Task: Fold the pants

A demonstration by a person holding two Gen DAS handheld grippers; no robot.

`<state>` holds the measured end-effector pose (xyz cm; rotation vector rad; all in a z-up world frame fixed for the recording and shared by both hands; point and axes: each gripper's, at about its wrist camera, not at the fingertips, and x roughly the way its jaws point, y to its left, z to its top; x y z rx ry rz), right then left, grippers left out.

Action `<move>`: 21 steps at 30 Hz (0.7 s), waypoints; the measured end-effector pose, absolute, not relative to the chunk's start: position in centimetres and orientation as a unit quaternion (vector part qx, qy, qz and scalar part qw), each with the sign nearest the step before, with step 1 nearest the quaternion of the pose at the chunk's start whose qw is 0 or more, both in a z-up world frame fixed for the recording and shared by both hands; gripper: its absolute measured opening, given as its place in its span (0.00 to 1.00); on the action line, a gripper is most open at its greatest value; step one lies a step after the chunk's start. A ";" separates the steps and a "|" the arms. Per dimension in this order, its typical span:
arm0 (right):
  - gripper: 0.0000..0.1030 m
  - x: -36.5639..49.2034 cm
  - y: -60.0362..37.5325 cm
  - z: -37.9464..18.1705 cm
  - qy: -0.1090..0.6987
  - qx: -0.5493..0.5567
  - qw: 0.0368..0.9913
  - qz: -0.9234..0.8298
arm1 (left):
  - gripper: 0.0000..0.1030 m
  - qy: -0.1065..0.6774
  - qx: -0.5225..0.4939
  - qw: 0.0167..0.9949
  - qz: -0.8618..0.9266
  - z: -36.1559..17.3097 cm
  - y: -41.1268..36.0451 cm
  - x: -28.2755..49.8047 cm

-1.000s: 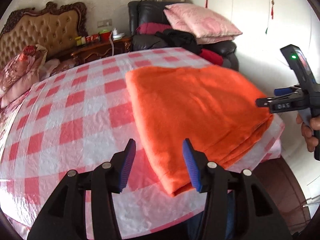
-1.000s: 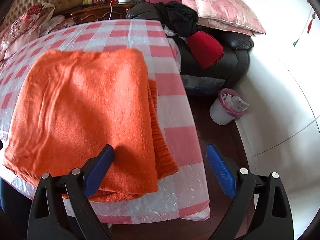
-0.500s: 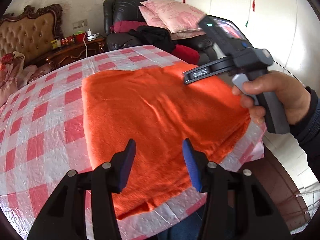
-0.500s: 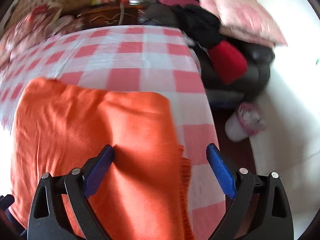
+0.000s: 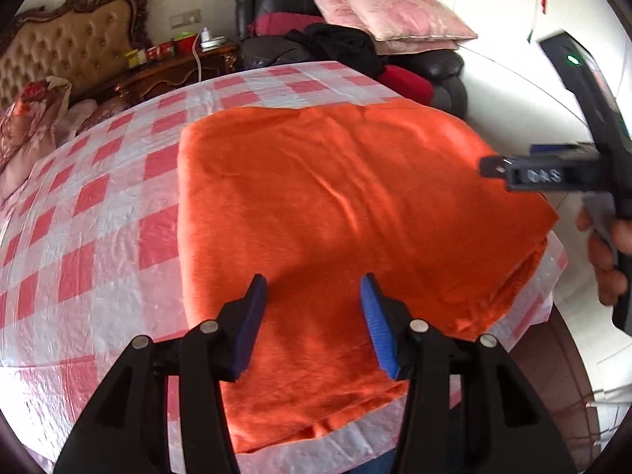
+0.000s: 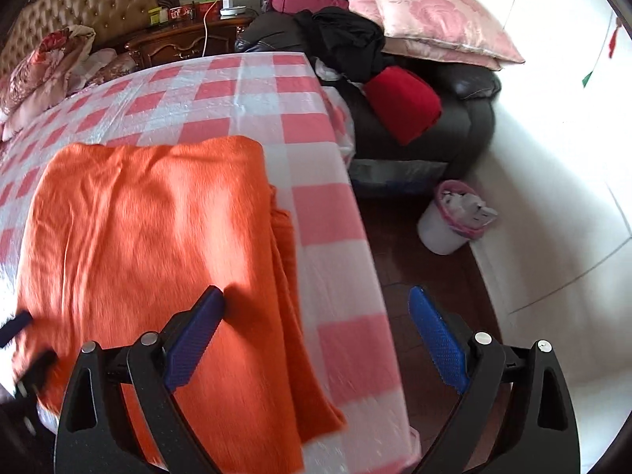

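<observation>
The orange pants [image 5: 335,213] lie folded in a flat layered rectangle near the table's front right corner; they also show in the right wrist view [image 6: 158,245]. My left gripper [image 5: 312,308] is open and empty, hovering over the pants' near edge. My right gripper [image 6: 316,335] is open and empty, above the pants' right edge and the tablecloth. The right gripper also shows in the left wrist view [image 5: 553,173], held by a hand off the table's right side.
The table wears a pink and white checked plastic cloth [image 5: 98,205]. A black leather armchair [image 6: 454,118] with pink pillows, dark clothes and a red cushion stands behind. A white waste bin [image 6: 450,225] sits on the floor at right. A bed headboard [image 5: 71,55] is at back left.
The right gripper has pulled back from over the pants to the table's right side. My left gripper has shifted slightly; the pants lie unchanged.
</observation>
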<state>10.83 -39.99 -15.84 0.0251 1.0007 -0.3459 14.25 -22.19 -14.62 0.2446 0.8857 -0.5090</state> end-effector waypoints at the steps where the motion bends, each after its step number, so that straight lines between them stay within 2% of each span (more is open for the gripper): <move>1: 0.88 10.3 -39.8 -15.6 0.477 0.008 0.862 -0.169 | 0.48 0.424 0.110 0.867 -0.238 -14.6 -21.8 14.3; 7: 0.88 7.9 -38.2 -14.1 0.467 0.012 0.870 -0.155 | 0.50 0.419 0.098 0.870 -0.240 -13.6 -21.0 13.6; 12: 0.88 5.9 -36.4 -12.6 0.457 0.008 0.877 -0.146 | 0.61 0.426 0.083 0.869 -0.239 -12.8 -20.6 12.4; 13: 0.88 5.5 -36.0 -12.2 0.454 0.007 0.879 -0.146 | 0.64 0.426 0.078 0.870 -0.237 -12.5 -20.5 12.1; 16: 0.88 4.0 -35.2 -11.0 0.442 0.007 0.885 -0.145 | 0.82 0.419 0.072 0.877 -0.224 -11.3 -20.1 11.1; 18: 0.88 3.0 -34.8 -10.2 0.433 0.007 0.889 -0.147 | 0.88 0.410 0.070 0.883 -0.217 -10.2 -20.0 10.1; 20: 0.88 1.6 -34.2 -9.3 0.422 0.005 0.894 -0.148 | 0.98 0.409 0.058 0.886 -0.208 -9.2 -19.6 9.2; 21: 0.88 0.7 -33.9 -8.8 0.415 0.003 0.897 -0.149 | 0.98 0.412 0.050 0.887 -0.203 -8.7 -19.4 8.7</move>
